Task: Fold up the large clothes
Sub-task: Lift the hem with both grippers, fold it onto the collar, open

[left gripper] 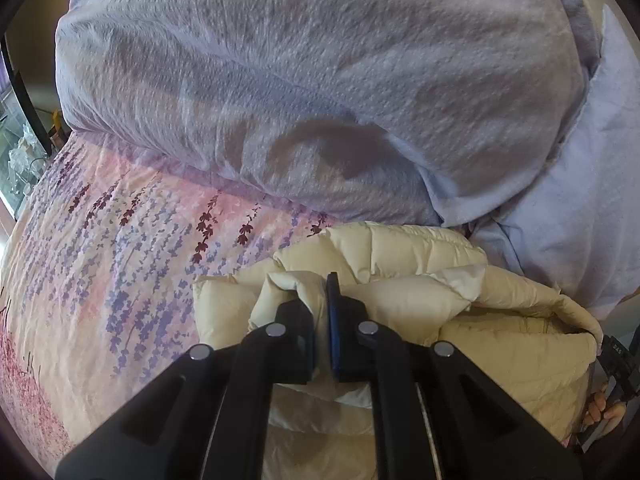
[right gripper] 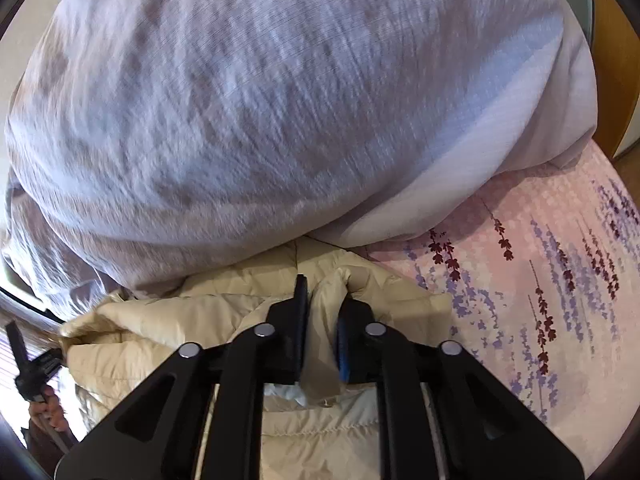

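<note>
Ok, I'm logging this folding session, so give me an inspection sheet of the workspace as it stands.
Surface: bed with a pink and purple floral sheet, partly bare.
Job's things: cream quilted jacket, bunched up, lying on the sheet against the bedding pile.
Clutter: big pale lavender duvet heaped behind the jacket; a pillow beside it.
Grippers: left gripper has its jaws pinched on a fold of the jacket; right gripper likewise, fabric between its jaws. A hand shows on the other gripper's handle.
Cables: nothing seen.
Surroundings: shelf with glassware at the left view's edge; wooden panel at the right view's edge.
</note>
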Available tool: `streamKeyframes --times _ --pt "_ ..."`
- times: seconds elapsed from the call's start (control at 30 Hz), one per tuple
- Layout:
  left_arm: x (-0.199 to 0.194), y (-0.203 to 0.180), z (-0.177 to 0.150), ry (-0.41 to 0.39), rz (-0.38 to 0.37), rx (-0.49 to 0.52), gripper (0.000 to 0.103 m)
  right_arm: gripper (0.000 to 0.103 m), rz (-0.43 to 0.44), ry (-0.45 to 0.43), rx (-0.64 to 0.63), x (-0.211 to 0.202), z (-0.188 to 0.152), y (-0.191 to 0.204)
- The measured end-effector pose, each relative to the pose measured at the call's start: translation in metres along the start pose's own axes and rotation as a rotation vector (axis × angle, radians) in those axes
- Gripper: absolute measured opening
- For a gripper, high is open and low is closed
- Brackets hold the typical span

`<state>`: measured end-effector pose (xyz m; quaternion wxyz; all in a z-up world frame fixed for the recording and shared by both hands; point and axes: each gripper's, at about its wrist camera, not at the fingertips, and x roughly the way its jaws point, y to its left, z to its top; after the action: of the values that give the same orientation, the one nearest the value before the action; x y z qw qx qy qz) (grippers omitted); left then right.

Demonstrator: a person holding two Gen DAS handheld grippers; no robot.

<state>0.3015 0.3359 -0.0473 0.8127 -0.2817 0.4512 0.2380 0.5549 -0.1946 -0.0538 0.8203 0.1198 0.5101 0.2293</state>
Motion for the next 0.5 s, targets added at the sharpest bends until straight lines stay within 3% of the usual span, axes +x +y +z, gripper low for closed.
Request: streamKeyframes --times 0.1,0.17,0.2,0.27,0.3,0.5 --pt "0.000 -0.001 0.003 0.005 0.001 -0.009 0.017 0.033 0.023 -0.002 0.025 -0.009 0.005 -0.001" --pt "-0.007 -0.002 0.003 -0.006 -0.004 -0.007 0.028 0.061 0.035 -0.049 0.019 -0.025 0.007 0.001" --pt "-0.010 -0.003 0.004 -0.013 -0.003 -0.003 0.032 0.065 0.031 -0.070 0.014 -0.031 0.008 0.003" --pt "-0.022 -0.003 0.004 -0.042 0.017 0.003 0.057 0.065 0.037 -0.118 -0.005 -0.048 0.009 0.008" --pt "-0.028 -0.004 0.003 -0.061 0.036 0.007 0.063 0.065 0.040 -0.125 -0.009 -0.051 0.011 0.010" --pt "-0.055 -0.007 -0.016 -0.141 0.107 0.054 0.073 0.065 -0.019 -0.145 -0.147 -0.059 -0.010 0.038"
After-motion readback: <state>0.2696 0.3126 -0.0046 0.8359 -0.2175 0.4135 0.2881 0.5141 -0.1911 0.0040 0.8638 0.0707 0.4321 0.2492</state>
